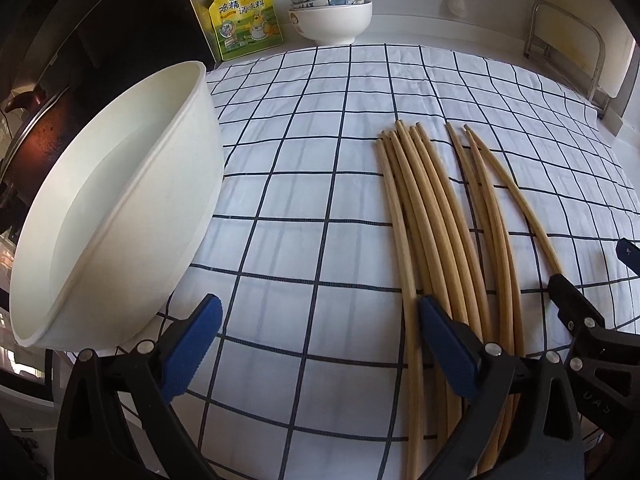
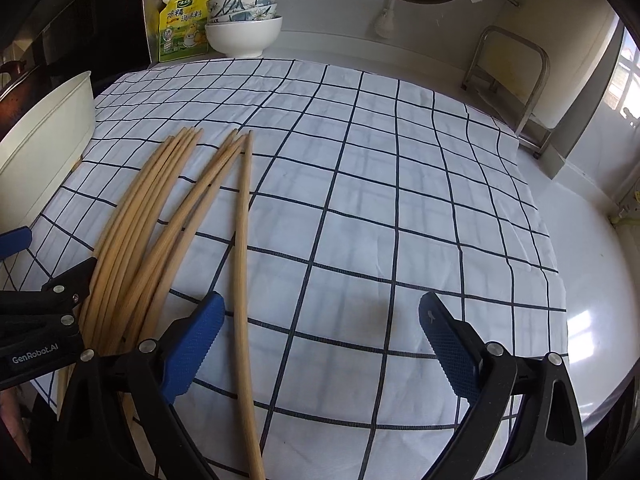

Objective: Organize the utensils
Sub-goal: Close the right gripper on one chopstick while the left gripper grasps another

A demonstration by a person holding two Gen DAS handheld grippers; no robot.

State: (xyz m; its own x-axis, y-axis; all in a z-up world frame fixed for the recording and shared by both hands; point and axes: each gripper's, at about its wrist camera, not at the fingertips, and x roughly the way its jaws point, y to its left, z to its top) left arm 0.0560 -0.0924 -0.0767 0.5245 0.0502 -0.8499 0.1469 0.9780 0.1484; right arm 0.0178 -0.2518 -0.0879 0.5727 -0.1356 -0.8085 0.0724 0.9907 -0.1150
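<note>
**Picking the first chopstick from the spread bundle**

Long, pale bamboo chopsticks (image 1: pixel 432 216) lie side by side on a white cloth with a dark blue grid (image 1: pixel 320 160) that covers the counter, their tips pointing away from both cameras. A large, cream-white plastic tub (image 1: pixel 120 200) lies tilted on its side at the left edge of the cloth, its mouth open, and looks like the likely place for them.

The left gripper (image 1: pixel 320 344) is spread wide and holds nothing; its right finger rests among the near ends of the chopsticks, while the tub sits just beside its left finger. The right gripper (image 2: pixel 320 344) is also spread and empty. One chopstick (image 2: pixel 244 260) runs just inside its left finger, apart from the rest.

That separated stick is probably the easiest start: centre the fingers over it, close low against the cloth, and lift without dragging its neighbours.
</note>
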